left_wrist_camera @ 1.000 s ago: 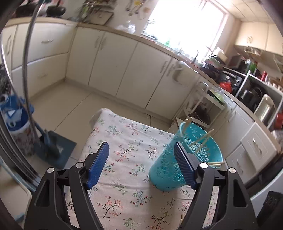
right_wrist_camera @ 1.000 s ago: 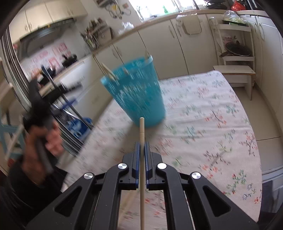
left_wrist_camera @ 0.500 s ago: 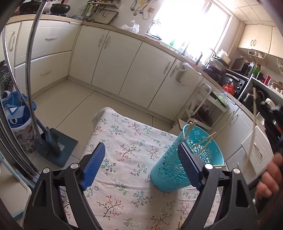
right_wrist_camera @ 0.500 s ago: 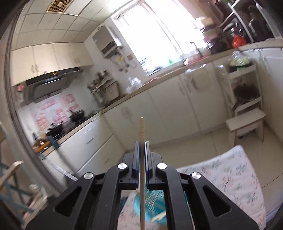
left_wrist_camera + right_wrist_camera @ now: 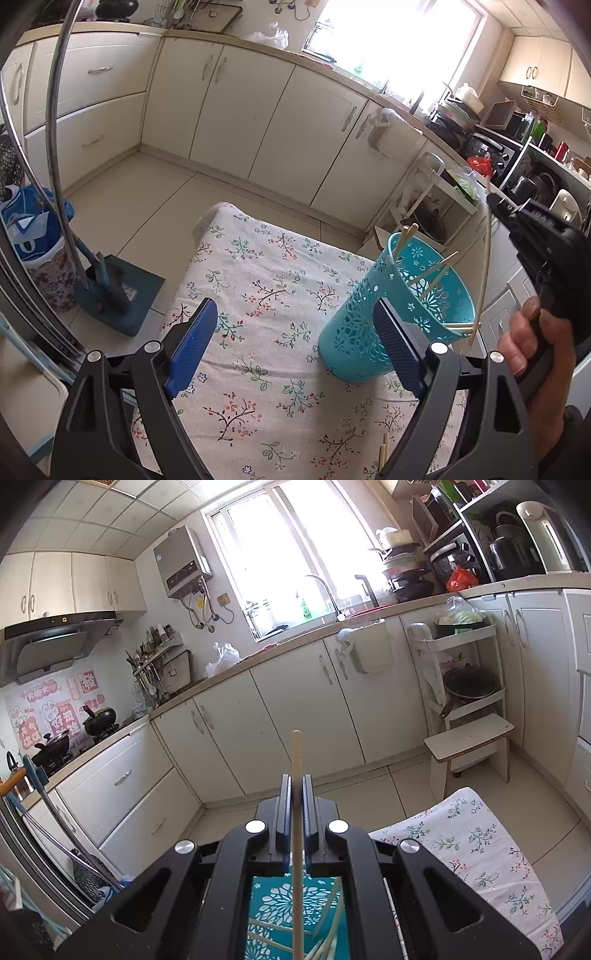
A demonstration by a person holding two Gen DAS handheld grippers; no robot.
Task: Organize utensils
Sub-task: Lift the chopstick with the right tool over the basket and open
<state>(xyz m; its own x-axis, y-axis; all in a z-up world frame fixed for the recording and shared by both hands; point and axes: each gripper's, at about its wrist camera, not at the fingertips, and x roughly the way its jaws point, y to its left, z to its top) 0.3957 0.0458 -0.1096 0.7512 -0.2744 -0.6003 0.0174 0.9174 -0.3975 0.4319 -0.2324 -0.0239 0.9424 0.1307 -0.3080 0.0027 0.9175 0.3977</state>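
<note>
The right gripper [image 5: 294, 786] hangs over the teal basket [image 5: 397, 310] on the table [image 5: 258, 295], fingers clamped on one chopstick [image 5: 296, 812]. The left gripper [image 5: 295, 339] points downward, fingers spread wide, empty. Red wall stickers are unreadable.

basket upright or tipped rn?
Upright. The basket stands on its base on the tablecloth, mouth up, chopsticks leaning inside.
</note>
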